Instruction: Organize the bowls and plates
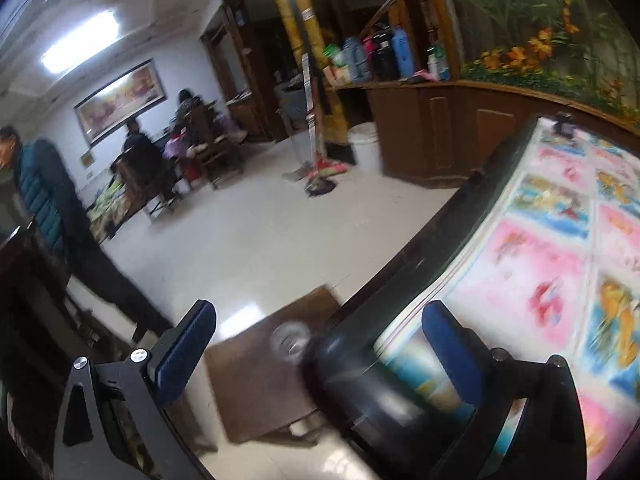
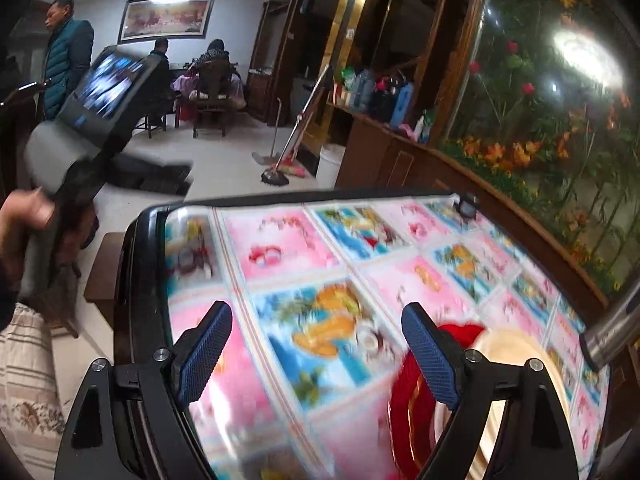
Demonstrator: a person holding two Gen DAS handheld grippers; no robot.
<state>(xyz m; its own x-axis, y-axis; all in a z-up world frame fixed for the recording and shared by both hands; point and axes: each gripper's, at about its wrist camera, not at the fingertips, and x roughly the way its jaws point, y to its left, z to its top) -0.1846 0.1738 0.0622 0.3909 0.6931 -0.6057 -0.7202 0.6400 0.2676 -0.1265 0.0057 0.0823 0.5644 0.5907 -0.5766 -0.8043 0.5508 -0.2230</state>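
Observation:
A cream plate lies on the table at the lower right of the right wrist view, with a red bowl or plate against its left side; both are blurred. My right gripper hangs open over the colourful tablecloth, its right finger in front of the red dish, nothing between the pads. My left gripper is open too, over the table's black corner, holding nothing. The left device shows at the upper left, gripped by a hand.
A brown stool stands by the table's corner. A steel cylinder juts in at the right edge. A small black object sits at the far corner. Beyond are a mop, a white bucket, a counter with bottles and people.

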